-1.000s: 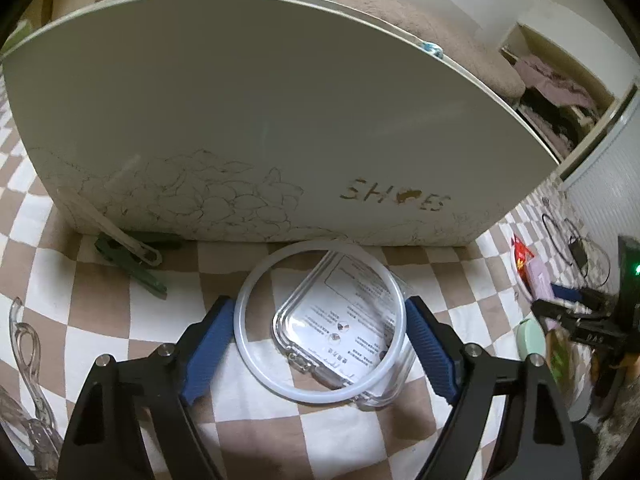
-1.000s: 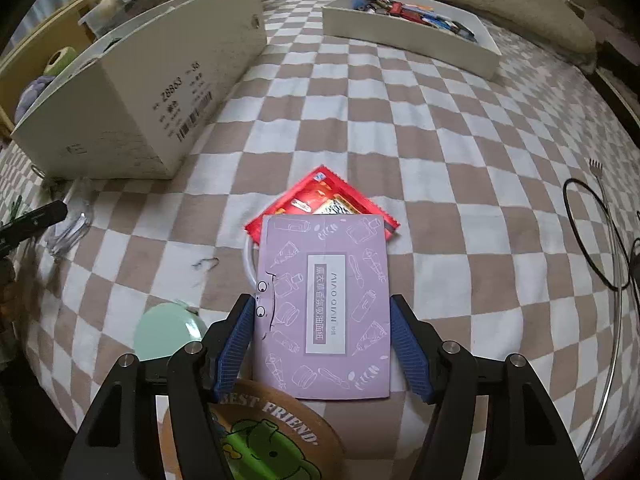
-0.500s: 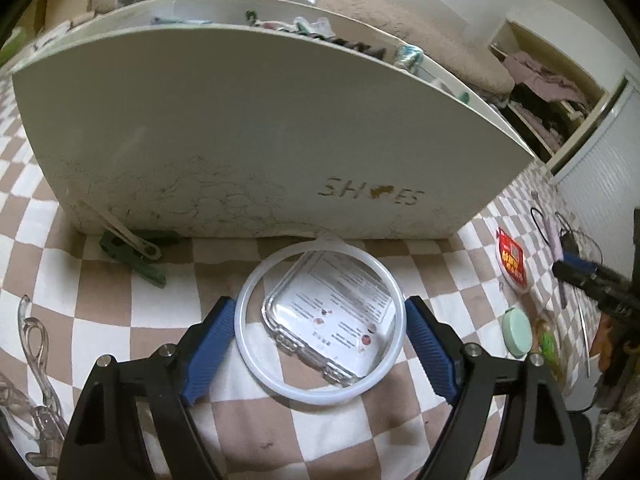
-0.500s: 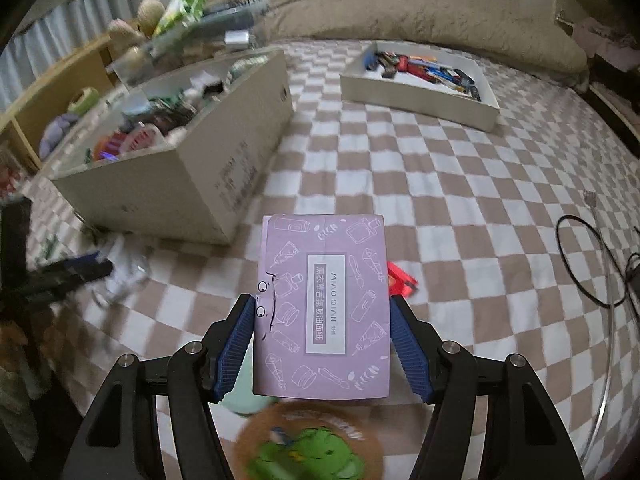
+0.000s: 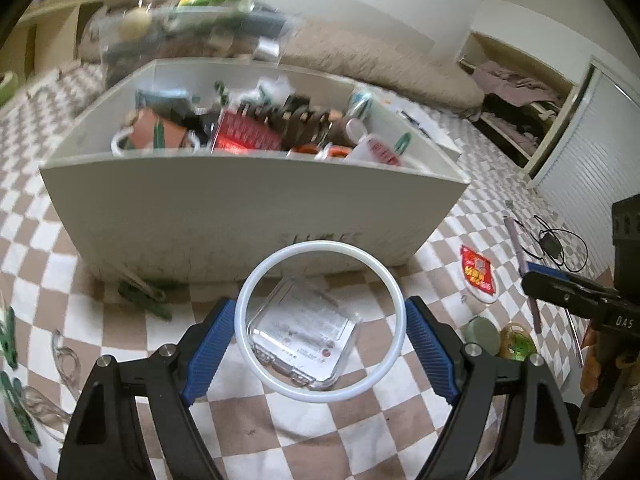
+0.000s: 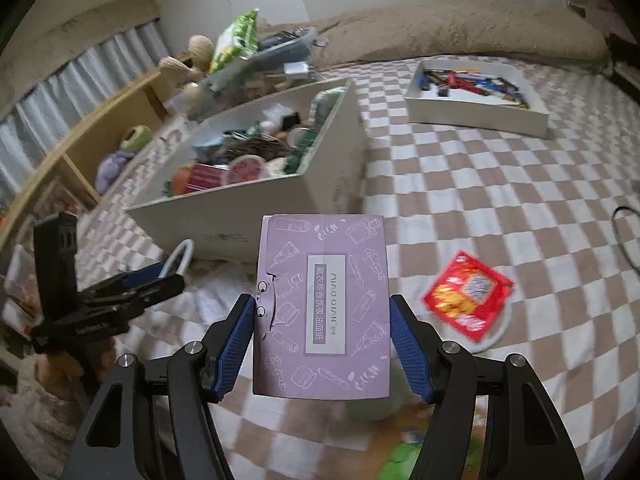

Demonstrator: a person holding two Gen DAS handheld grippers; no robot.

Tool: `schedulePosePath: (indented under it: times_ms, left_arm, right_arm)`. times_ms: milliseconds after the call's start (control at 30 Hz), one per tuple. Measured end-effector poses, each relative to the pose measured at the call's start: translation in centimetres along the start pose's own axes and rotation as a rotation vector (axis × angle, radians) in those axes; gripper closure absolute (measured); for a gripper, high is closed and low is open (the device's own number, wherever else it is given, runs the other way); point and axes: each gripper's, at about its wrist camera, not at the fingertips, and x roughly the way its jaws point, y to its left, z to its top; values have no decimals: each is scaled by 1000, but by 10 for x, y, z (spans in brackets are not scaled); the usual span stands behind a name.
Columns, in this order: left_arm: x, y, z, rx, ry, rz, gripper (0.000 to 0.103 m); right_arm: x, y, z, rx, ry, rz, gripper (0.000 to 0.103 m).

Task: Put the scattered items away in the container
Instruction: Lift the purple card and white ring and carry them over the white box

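Observation:
My left gripper (image 5: 320,332) is shut on a white ring (image 5: 246,312) and holds it above the checkered cover, in front of the white shoe box (image 5: 248,208). A clear plastic case (image 5: 304,332) lies on the cover below, seen through the ring. My right gripper (image 6: 322,340) is shut on a purple packet (image 6: 324,312) and holds it in the air, to the right of the shoe box (image 6: 240,208), which is full of mixed items. The left gripper with its ring (image 6: 180,258) shows at the left of the right wrist view.
A red snack packet (image 6: 466,294) lies on a white ring to the right. Green clips (image 5: 148,296), a green disc (image 5: 482,336) and a round coaster (image 5: 518,346) lie on the cover. A shallow white tray (image 6: 476,108) with small items stands far right. Black cables (image 5: 560,240) lie at the right.
Both grippers have risen with their loads, the ring and the purple packet. The open top of the shoe box has come into view. The clear case stays on the cover.

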Motion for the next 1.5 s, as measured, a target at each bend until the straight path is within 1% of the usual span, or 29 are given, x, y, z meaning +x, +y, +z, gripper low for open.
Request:
schedulePosePath:
  times_ms: [67,133,233,333,433,533,600,967,1267,1367,1500]
  left_arm:
    - [-6,-5,2,25,-23,4,18]
    - [-11,-8,5,39,-42,5,18]
    - [-16,-10,10,51,-66,2,18]
    - [-21,-9,16,54,-89,7,18]
    - [-24,-4,22,38,-100,8,18]
    - [-29,5,30,-8,-105,-15,18]
    - [-33,10,36,-26,-114,-13,18]
    - [-57,26,80,-37,-216,65,18]
    - [-59,36,120,-32,-255,82,18]
    - [-54,40,135,-37,-260,66,18]
    - [-45,46,151,-45,-264,75,18]
  right_arm:
    - [0,3,0,20,-13,35,36]
    - [0,8,-1,31,-31,52,36]
    - [1,13,1,58,-58,93,36]
    - [2,19,4,67,-78,114,36]
    - [1,27,13,78,-102,147,36]
    - [0,33,23,79,-115,166,36]
    - [0,38,31,77,-121,182,36]
    - [-5,59,74,34,-167,214,36]
    - [1,67,110,30,-212,237,36]
    - [6,69,124,27,-229,230,36]
    - [18,68,139,27,-246,229,36]
